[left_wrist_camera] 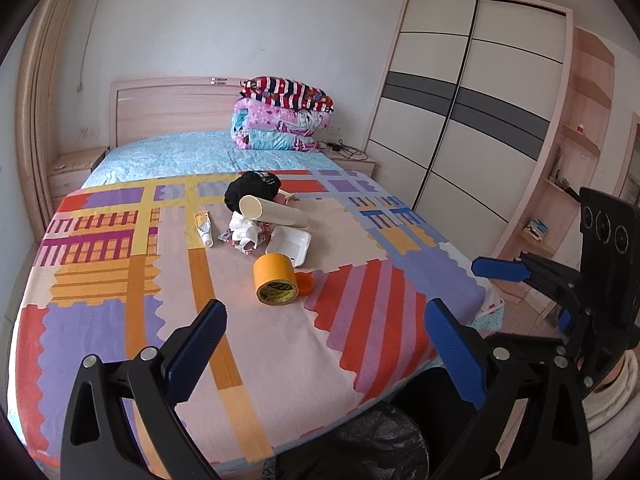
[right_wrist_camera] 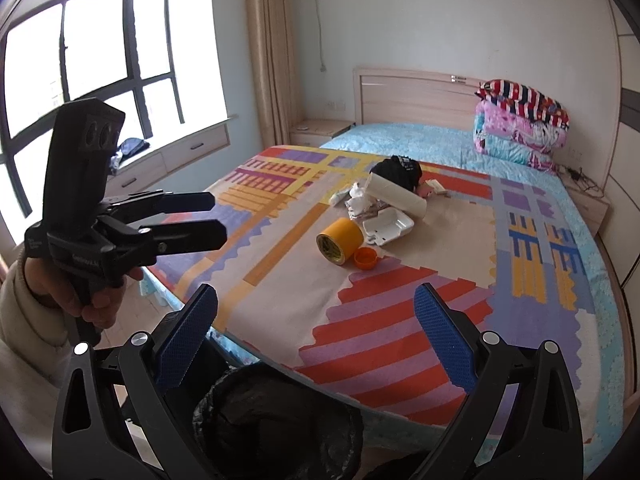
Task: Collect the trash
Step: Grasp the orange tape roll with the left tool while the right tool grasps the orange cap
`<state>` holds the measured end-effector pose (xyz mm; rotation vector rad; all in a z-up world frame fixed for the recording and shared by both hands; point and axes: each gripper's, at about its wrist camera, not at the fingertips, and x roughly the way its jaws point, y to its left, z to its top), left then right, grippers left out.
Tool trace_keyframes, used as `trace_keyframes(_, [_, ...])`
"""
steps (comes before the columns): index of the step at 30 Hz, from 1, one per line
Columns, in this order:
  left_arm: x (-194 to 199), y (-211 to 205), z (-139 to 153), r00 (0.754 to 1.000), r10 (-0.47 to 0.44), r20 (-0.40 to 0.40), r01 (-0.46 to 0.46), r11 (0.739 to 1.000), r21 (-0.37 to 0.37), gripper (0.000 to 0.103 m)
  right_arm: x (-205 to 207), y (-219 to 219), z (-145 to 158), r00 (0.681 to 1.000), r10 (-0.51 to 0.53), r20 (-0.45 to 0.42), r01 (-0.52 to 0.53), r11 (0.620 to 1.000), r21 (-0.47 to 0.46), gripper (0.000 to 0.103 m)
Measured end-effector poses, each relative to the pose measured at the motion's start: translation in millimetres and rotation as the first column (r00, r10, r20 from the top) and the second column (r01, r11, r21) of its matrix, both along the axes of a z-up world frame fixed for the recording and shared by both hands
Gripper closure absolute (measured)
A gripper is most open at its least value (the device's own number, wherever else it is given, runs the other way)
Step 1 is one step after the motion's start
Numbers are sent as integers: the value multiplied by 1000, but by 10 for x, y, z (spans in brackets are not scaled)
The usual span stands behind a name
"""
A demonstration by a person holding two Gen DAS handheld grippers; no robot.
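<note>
trash (left_wrist_camera: pixel 264 236) is seen piled mid-bed, ahead of both spread, empty grippers, left gripper (left_wrist_camera: pixel 322 322) and right gripper (right_wrist_camera: pixel 316 312), the tape roll (left_wrist_camera: pixel 275 279) lying nearest, its axis pointing roughly toward them.

Bed (left_wrist_camera: pixel 360 344) with scattered trash (left_wrist_camera: pixel 276 236)

On the bed (left_wrist_camera: pixel 120 280), a patterned blanket carries a cluster of trash: a yellow tape roll (left_wrist_camera: pixel 274 279) lying beside an orange cap (left_wrist_camera: pixel 305 283), a white foam box (left_wrist_camera: pixel 289 245), a cardboard tube (left_wrist_camera: pixel 272 212), a squeezed tube (left_wrist_camera: pixel 203 226) and crumpled wrappers (left_wrist_camera: pixel 244 236). The left claw (left_wrist_camera: pixel 324 344) gapes wide above the bed's near edge, empty. The right claw (left_wrist_camera: pixel 500 270) hovers at the right.
</note>
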<state>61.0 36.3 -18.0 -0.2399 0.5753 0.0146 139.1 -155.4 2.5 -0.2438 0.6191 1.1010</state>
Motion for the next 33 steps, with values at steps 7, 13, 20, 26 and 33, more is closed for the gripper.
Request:
trace_keyframes(7, [479,286,-213,997,36,-68,-41,997,-60,8,330,187,-198,1000,-1,-8,1,1000,-14,3])
trace_keyframes(13, [804,491,-441,991,41,-130,-56,992,-116,8,619,356,-422,999,-13,-47,11,999,-47,4])
trace_keyframes(20, [1076,636,-657,982,39,-186,-69,986,-155,8,856,543,-646,995,-13,-94,8,998,-59,12])
trace_keyframes(26, [1239,681,-772,980,-1,-198,-36,982,-183,15,984,693,-752,995,-6,-95,-2,996,-85,22])
trace_keyframes(33, [1323,717,-883,974,-14,-227,-35,977,-212,40,1050,866,-894,994,13,-104,-26,992,-121,39])
